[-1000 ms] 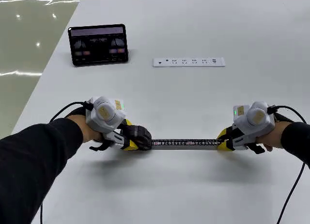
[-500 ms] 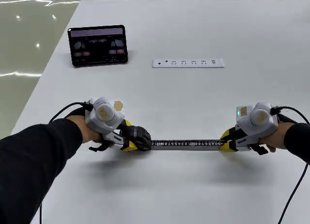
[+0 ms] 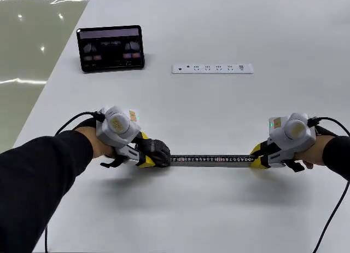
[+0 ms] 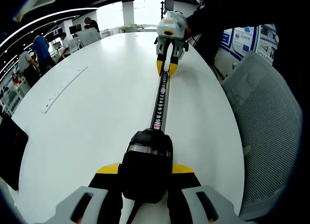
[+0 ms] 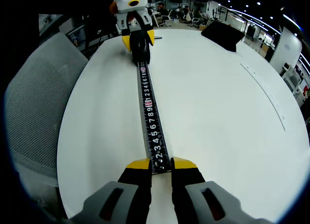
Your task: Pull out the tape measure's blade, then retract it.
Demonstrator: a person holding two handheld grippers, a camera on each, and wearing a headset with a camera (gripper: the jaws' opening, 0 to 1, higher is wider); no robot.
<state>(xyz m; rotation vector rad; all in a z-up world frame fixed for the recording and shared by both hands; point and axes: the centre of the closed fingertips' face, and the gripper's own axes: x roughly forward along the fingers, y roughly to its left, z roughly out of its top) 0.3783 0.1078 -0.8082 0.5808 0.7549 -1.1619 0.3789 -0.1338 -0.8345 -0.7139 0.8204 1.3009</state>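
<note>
— What sits on the white table [image 3: 219,23]?
— A dark tablet [image 3: 111,49], propped up near the far left edge, its screen faintly lit. To its right lies a long white power strip [image 3: 213,69], well apart from it.
— And around the table?
— Glossy floor [image 3: 27,61] on the left, a grey mesh chair [image 4: 271,132] just beside the table's edge, and people [image 4: 41,52] standing far off.
</note>
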